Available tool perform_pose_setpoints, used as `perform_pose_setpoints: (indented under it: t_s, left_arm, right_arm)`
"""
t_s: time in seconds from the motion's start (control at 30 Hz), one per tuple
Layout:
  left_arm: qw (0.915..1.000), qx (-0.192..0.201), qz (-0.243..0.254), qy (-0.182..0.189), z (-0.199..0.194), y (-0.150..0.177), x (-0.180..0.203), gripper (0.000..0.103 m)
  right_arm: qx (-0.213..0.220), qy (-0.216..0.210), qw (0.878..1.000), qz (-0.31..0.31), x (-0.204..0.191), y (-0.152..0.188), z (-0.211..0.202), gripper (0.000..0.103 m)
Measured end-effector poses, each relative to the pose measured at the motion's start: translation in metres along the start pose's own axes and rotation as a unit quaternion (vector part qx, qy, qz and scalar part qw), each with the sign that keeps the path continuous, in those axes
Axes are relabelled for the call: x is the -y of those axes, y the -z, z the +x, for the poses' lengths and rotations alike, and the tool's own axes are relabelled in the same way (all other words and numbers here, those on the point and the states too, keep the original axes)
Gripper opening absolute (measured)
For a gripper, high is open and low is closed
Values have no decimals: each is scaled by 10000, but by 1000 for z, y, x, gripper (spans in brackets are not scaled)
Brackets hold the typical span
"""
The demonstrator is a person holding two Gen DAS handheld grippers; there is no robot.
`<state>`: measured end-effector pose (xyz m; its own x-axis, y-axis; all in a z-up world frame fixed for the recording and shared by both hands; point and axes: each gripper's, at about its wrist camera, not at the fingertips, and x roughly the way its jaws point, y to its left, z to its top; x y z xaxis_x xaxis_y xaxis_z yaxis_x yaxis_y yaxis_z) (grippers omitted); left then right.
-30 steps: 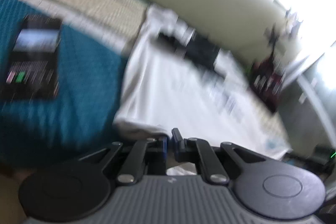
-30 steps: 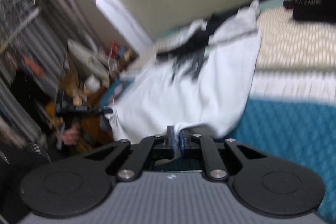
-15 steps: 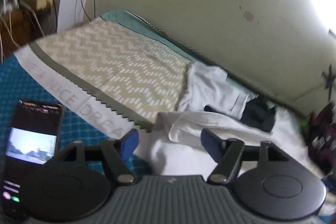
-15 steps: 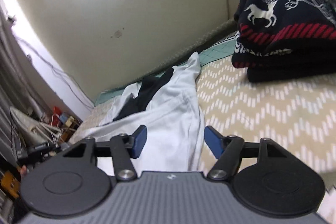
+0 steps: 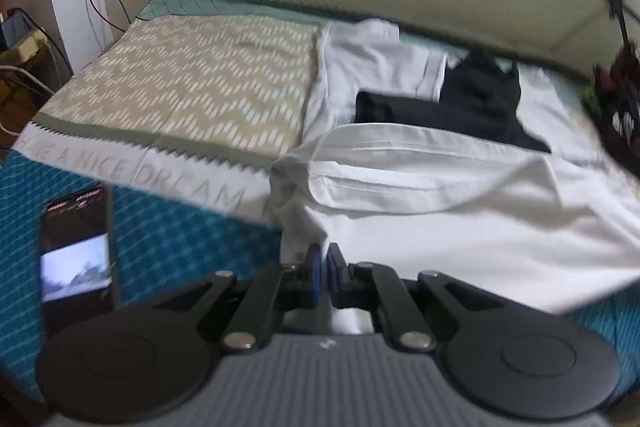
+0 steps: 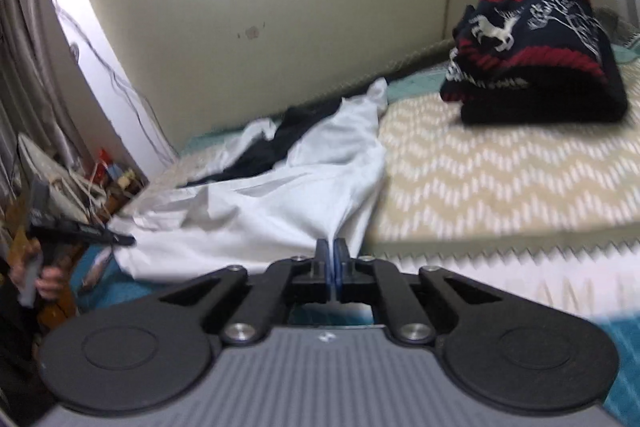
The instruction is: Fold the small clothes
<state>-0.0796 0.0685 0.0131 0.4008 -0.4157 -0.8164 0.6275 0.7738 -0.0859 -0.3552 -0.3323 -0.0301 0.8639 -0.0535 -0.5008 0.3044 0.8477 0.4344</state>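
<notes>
Left tool (image 5: 323, 261): jaws have just been closing, now pinched on the near hem of the white garment (image 5: 460, 227). Right tool (image 6: 333, 255): jaws likewise just closed, gripping the same garment's (image 6: 260, 219) edge at 12 o'clock of the tool. The garment lies spread on the bed (image 5: 180, 91), dark patch (image 5: 472, 103) toward 1 o'clock. Phone (image 5: 76, 251) lies at 9 o'clock of the left tool, apart from the cloth. Folded patterned sweater (image 6: 536, 39) at 2 o'clock in right view.

My right gripper (image 6: 333, 254) has just closed, fingers (image 6: 322, 259) pinching the white garment's (image 6: 280, 203) near edge (patterned sweater (image 6: 536, 43) lies beyond).
</notes>
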Motion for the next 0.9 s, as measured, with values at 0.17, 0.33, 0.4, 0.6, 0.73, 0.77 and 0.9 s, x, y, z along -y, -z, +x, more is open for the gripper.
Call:
perform_pose_setpoints:
  t_s: [0.17,0.33,0.4,0.6,0.73,0.77,0.9]
  left_arm:
    - [9996,-163,7,-220,4,11,-5,26]
    - [9986,449,33,-292,-20,4,-9,40]
    - [9983,526,149,-224,-20,-3,-2,40]
    - [9976,170,565,-374,21,-33,19,5]
    - [9994,-134,270,-196,45,-72,5,6]
    - [9998,-147,12,-152,49,-85,-3,8]
    - [9970,226,-554,-486,55,-131,-33,11]
  right_arm:
    - [-296,303,9991,-43,2,19,17,3]
    - [320,399,9984,-260,2,-9,-5,53]
    - [381,328,9982,-336,-2,-23,-2,52]
    - [107,305,9974,-651,-18,-45,49,52]
    - [-180,100,9980,-591,-22,-53,85,51]
    - [-249,137,9978,-595,-21,-56,94,51]
    - [-316,228,9974,-612,-22,-73,112,51]
